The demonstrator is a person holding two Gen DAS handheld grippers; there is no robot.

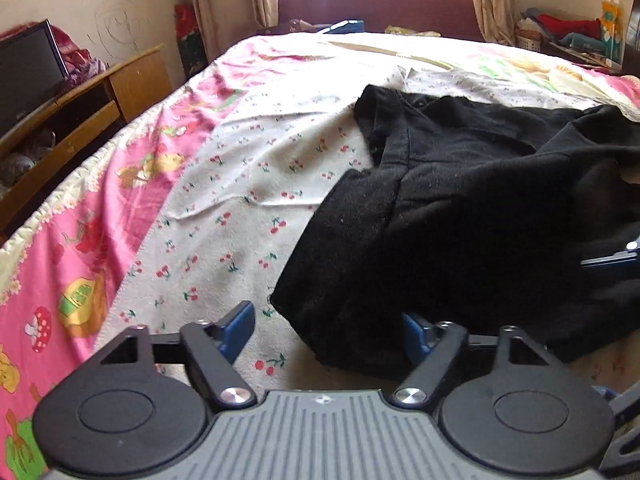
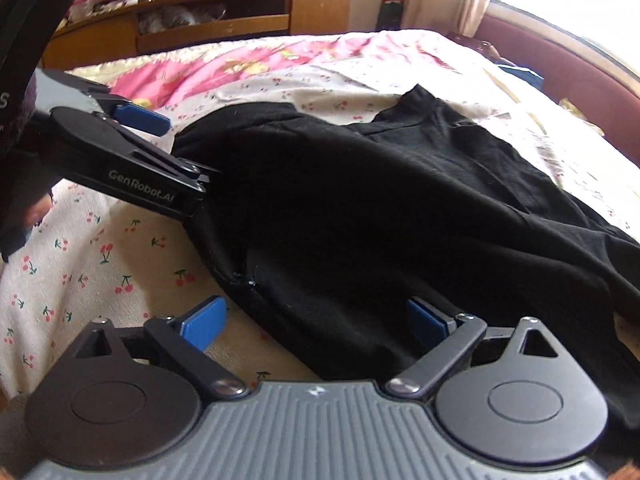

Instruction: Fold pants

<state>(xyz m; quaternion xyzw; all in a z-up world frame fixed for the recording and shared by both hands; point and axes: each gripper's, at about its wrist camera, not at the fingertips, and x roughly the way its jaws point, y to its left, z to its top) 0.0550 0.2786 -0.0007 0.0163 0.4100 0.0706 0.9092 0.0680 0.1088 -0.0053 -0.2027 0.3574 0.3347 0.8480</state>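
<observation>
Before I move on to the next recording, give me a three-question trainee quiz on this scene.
1. True or false: fabric of the black pants lies between the fingers of the left claw.
2. The cloth under the pants is printed with: A stripes, B cherries, C stars.
3. What colour are the pads of the right claw?
Key: 1 true; 2 B; 3 blue.
</observation>
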